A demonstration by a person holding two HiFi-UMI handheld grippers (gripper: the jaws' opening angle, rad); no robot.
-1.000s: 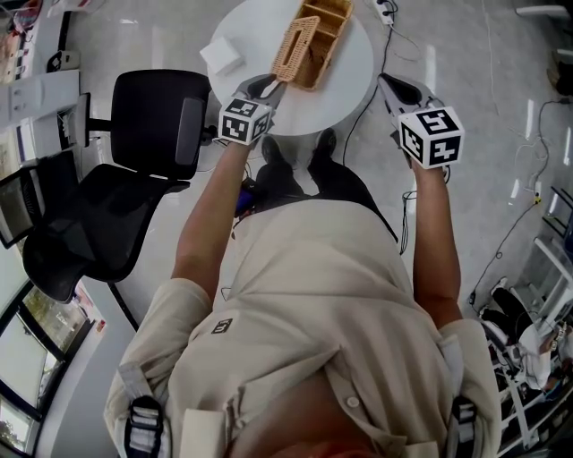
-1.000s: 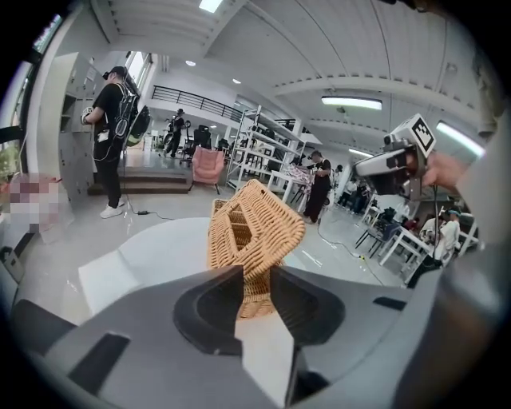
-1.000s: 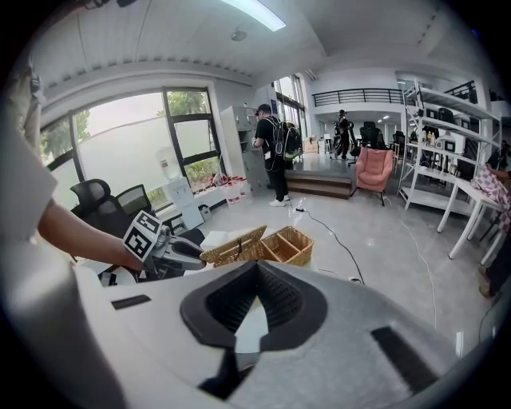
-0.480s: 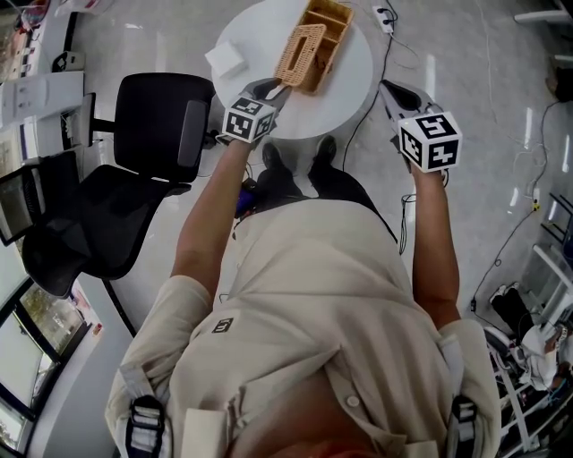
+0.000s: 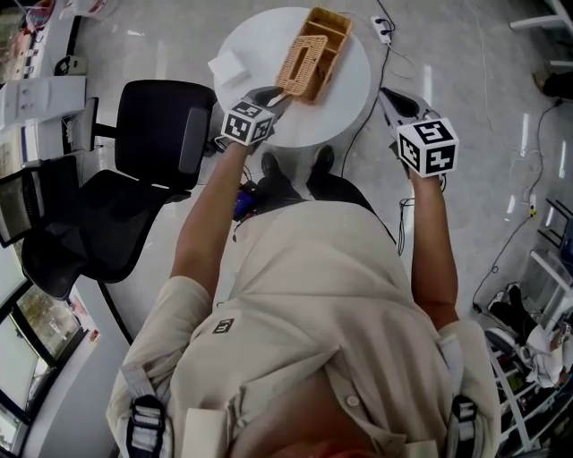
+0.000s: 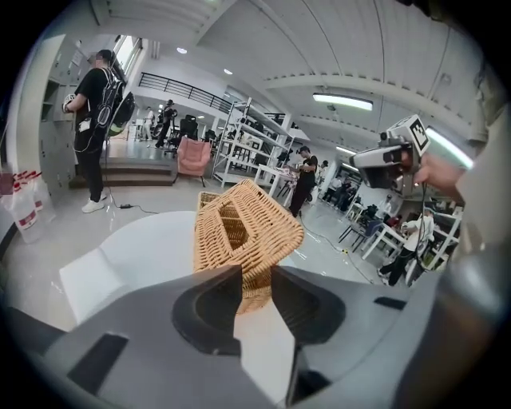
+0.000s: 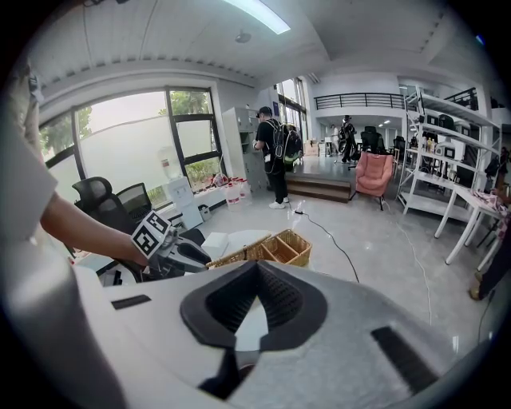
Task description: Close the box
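A woven wicker box (image 5: pixel 331 25) stands on the round white table (image 5: pixel 349 85). Its slotted lid (image 5: pixel 303 64) is raised at a slant over the near half of the box. My left gripper (image 5: pixel 279 93) is shut on the lid's near edge; in the left gripper view the wicker lid (image 6: pixel 251 232) rises from between the jaws. My right gripper (image 5: pixel 387 94) hangs off the table's right side, shut and empty. In the right gripper view the box (image 7: pixel 279 248) lies ahead, with the left gripper (image 7: pixel 192 254) at its left.
A white block (image 5: pixel 228 67) lies on the table's left part. A black office chair (image 5: pixel 157 125) stands close to the left of the table. A power strip (image 5: pixel 382 29) and cables run on the floor at the right. People stand far off in the room.
The left gripper has kept hold of the lid and pushed it a little farther over the box. The right gripper has stayed beside the table.
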